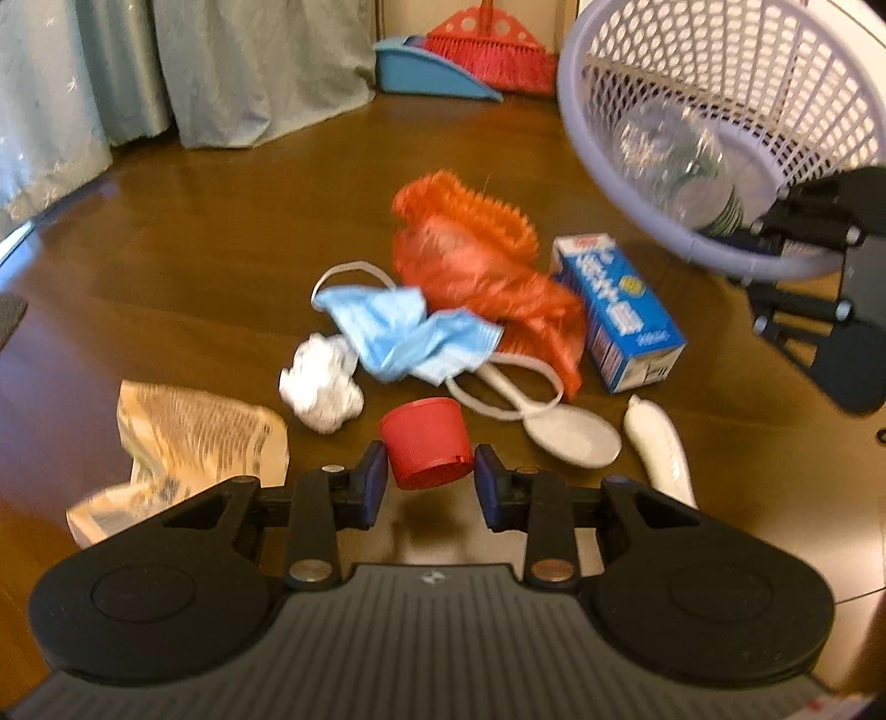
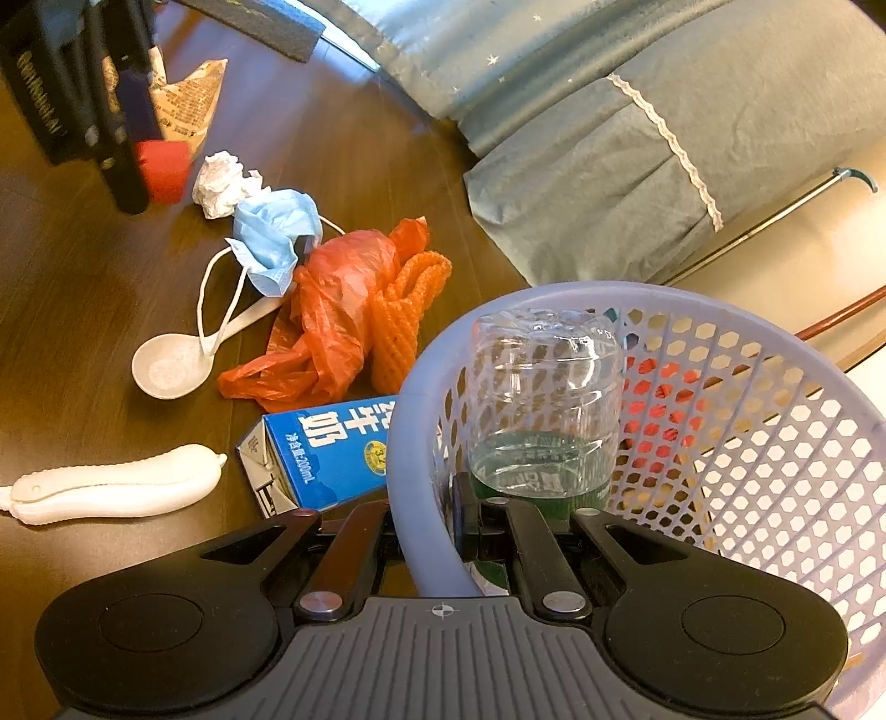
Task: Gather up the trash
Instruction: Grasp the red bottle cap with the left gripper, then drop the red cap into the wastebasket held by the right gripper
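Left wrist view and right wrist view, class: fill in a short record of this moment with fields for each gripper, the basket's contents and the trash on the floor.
left gripper: shut on red cap, lifted off the floor
right gripper: shut on basket rim, basket tilted
in basket: clear plastic bottle
on floor: blue face mask, crumpled tissue, orange plastic bag, milk carton, white spoon, paper wrapper, white foam piece
background: broom and dustpan
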The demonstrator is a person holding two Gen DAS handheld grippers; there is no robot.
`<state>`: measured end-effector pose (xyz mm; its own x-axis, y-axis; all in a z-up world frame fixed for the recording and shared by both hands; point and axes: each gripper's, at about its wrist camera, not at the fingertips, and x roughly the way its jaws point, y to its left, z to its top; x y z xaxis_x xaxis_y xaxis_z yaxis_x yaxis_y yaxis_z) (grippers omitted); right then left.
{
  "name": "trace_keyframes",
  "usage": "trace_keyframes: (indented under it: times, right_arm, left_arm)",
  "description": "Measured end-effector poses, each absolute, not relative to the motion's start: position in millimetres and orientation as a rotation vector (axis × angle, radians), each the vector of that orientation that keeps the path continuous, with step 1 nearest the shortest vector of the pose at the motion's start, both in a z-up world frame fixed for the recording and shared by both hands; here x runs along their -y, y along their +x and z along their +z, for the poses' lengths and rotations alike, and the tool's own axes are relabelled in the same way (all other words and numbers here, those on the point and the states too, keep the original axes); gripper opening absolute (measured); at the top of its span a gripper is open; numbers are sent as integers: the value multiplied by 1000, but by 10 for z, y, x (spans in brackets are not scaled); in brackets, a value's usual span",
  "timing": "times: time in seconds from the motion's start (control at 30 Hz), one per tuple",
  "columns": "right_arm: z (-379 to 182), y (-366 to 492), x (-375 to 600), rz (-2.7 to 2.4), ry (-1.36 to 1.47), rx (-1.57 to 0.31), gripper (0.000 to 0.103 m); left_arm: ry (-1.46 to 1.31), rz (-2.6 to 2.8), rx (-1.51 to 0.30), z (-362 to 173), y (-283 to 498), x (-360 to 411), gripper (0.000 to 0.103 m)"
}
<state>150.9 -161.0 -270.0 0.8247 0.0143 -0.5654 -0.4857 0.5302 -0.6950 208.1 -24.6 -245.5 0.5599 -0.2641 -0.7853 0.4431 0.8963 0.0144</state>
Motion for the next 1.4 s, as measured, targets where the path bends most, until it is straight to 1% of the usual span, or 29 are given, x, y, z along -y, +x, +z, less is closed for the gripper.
trace_keyframes:
  times: [0.2,0.57,0.73,0.97,1.0,1.03,1.07,1.1,1.23,1.4]
  right_arm:
    - [-2698,1508,1609,313,-966,-542,2]
    - [-2678,1527,1602,305,-951,-546,2]
    - [-2676,1522,1597,306,-944,-543,2]
    - [-2678,1505,1603,309,-933,-539,2]
    - [-2675,1499,1605,309,-931,-539,2]
    - [-2677,1499,1605,309,-930,-538,2]
    - [-2676,1498,1605,309,-930,-538,2]
    - [-2671,1498,1607,308,-928,-539,2]
    - [-2653,1490,1609,307,-920,-537,2]
    - [-2625,1490,1619,302,-910,-536,2]
  left_arm:
    - [230,-461,-844,-2225,2162,385,29]
    - [213,-571,-746,-1634,2315,729,29]
    - [206,-646,-687,-1353,2375,1029,29]
    - [212,-771,-641,-1170,2521,1563,29]
    - [198,-797,-644,-1162,2553,1647,30]
    - [188,-818,-652,-1160,2582,1719,34]
    - [182,-823,-658,-1164,2597,1768,49]
    - [171,-827,-652,-1158,2607,1803,52]
    - [159,-798,-627,-1113,2602,1695,52]
    - [132,-686,-647,-1184,2625,1316,52]
